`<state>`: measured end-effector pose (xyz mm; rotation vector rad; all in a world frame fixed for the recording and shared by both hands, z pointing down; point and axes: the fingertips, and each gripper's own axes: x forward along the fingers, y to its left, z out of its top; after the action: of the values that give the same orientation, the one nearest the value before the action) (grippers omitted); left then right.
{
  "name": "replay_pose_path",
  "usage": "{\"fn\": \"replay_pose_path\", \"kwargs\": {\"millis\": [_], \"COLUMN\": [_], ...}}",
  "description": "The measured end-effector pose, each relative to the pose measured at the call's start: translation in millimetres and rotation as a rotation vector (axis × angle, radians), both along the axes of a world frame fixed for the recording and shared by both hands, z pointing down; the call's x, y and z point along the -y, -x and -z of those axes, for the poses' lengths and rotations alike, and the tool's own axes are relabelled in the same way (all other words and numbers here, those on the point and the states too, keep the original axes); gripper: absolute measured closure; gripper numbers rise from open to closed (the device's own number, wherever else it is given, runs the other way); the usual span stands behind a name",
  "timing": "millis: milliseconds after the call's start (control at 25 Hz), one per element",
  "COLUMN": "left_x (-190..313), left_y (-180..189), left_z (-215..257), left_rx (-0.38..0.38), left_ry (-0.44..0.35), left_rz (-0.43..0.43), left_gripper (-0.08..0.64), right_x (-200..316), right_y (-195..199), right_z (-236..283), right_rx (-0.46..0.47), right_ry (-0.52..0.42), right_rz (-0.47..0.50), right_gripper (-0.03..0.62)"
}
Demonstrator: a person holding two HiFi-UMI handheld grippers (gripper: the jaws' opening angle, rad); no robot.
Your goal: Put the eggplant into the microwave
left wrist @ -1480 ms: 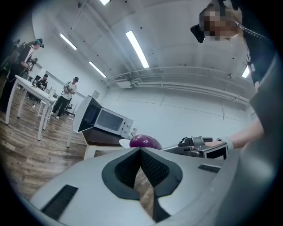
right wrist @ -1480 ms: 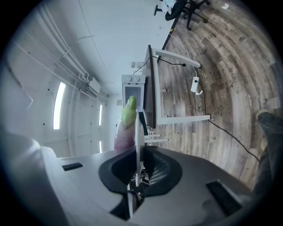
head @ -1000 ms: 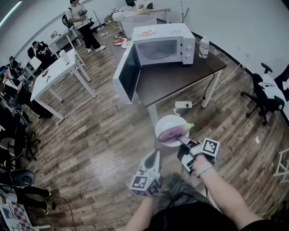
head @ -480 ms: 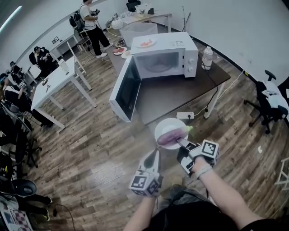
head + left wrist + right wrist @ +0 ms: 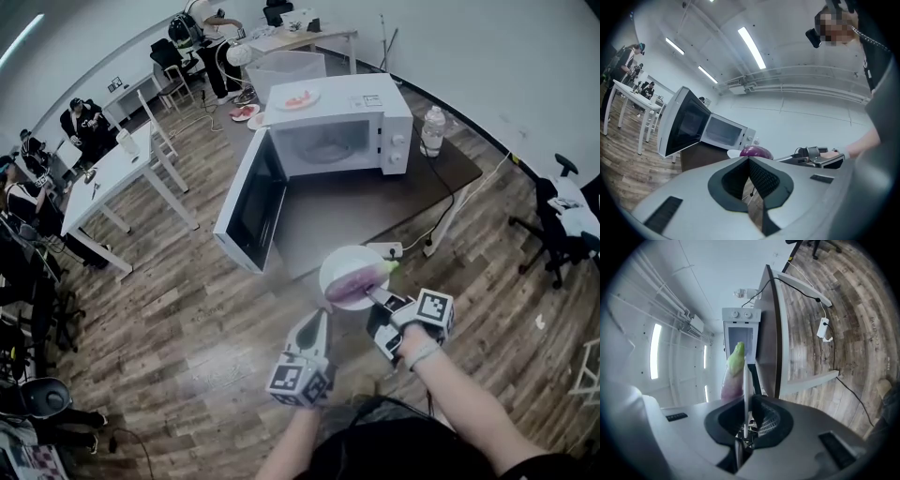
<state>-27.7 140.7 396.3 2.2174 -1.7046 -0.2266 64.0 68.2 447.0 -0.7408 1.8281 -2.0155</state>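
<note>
The right tongs [image 5: 379, 300] are pinched narrow on the near rim of a white plate [image 5: 352, 254]. They hold it roughly level in the air, in front of the near edge of the dark tabletop [image 5: 375, 192]. The eggplant [image 5: 351, 285] lies on this plate, its purple body toward 9 o'clock and its green stem end toward 3 o'clock. In the right gripper view the plate's thin edge runs straight in between the two pads, with the eggplant on its left face. The left tongs [image 5: 320, 322] hang at 7 o'clock of the plate, just beside the right pair and apart from it. Their tips are pressed together with nothing between them. At 12 o'clock from the plate the white microwave [image 5: 339, 131] stands on the tabletop. Its door [image 5: 248, 202] is swung wide open toward 8 o'clock, hanging out past the tabletop's edge. A small dish [image 5: 296, 97] of reddish food sits on the microwave's roof. A clear water bottle [image 5: 432, 129] stands upright at 3 o'clock of the microwave, near it on the same tabletop. A white power strip [image 5: 384, 249] lies on the wooden floor [image 5: 178, 309] at 1 o'clock of the plate.
</note>
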Motion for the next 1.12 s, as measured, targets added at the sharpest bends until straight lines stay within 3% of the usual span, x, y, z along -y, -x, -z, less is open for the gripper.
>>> {"fn": "replay_pose_path", "kwargs": {"millis": [480,1120], "left_x": [21,94], "left_y": [14,15], "left_z": [-7,-2], "left_rx": [0.02,0.031], "left_ry": [0.03,0.01], "left_rz": [0.038,-0.031], "left_gripper": [0.56,0.56], "right_x": [32,97], "right_y": [2,17], "right_z": [-8,-8], "right_rx": [0.005,0.013], "right_ry": [0.015,0.019], "right_rz": [0.005,-0.017], "right_gripper": [0.57,0.571]}}
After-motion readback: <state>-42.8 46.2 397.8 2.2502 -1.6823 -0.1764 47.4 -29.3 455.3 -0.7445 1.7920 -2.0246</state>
